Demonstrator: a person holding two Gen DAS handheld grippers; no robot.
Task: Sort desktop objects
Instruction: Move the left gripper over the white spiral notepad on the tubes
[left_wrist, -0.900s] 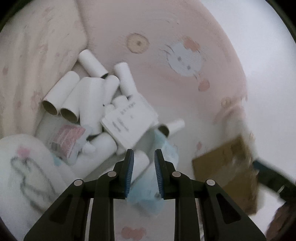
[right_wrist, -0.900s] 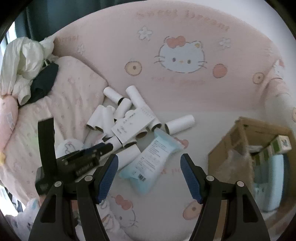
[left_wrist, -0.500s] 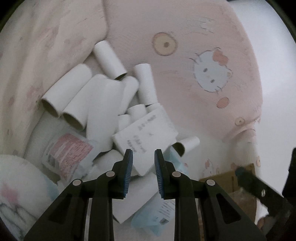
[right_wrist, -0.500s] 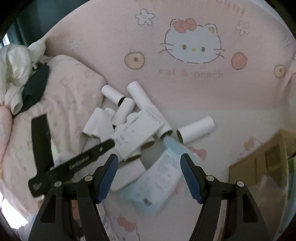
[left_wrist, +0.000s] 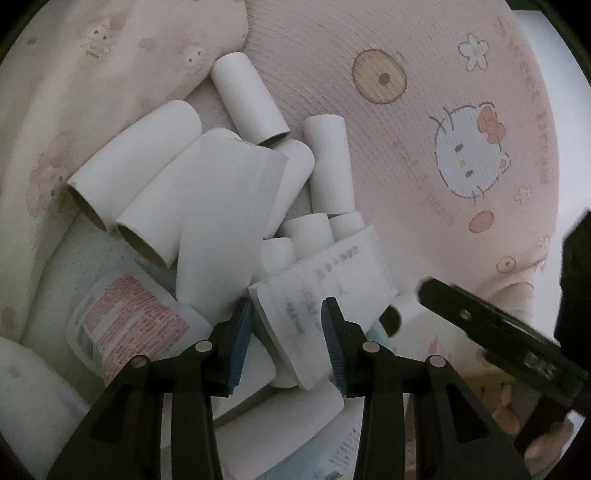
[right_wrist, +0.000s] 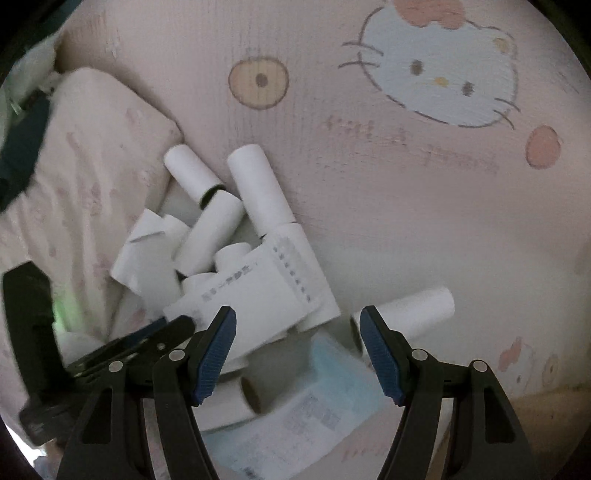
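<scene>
A pile of white cardboard tubes (left_wrist: 243, 96) lies on a pink bedspread, with a flat white printed box (left_wrist: 325, 280) on top. My left gripper (left_wrist: 287, 314) is open, and the box's near corner sits between its blue pads without clear contact. My right gripper (right_wrist: 297, 325) stands wide open above the same box (right_wrist: 258, 291) and a light blue pouch (right_wrist: 332, 369), holding nothing. A packet with a pink label (left_wrist: 125, 317) lies left of the left fingers. Each gripper shows in the other's view: the right one (left_wrist: 480, 325), the left one (right_wrist: 129, 343).
A lone tube (right_wrist: 406, 310) lies right of the pile. The pink cat-print blanket (left_wrist: 461, 158) rises behind it. A pink pillow (right_wrist: 92, 147) borders the pile on the left, with a dark cloth (right_wrist: 22, 155) beyond it.
Both grippers have come closer to the pile. The left jaws have spread wider, and the white box's corner now lies between them. The cardboard box at the right has left both views.
</scene>
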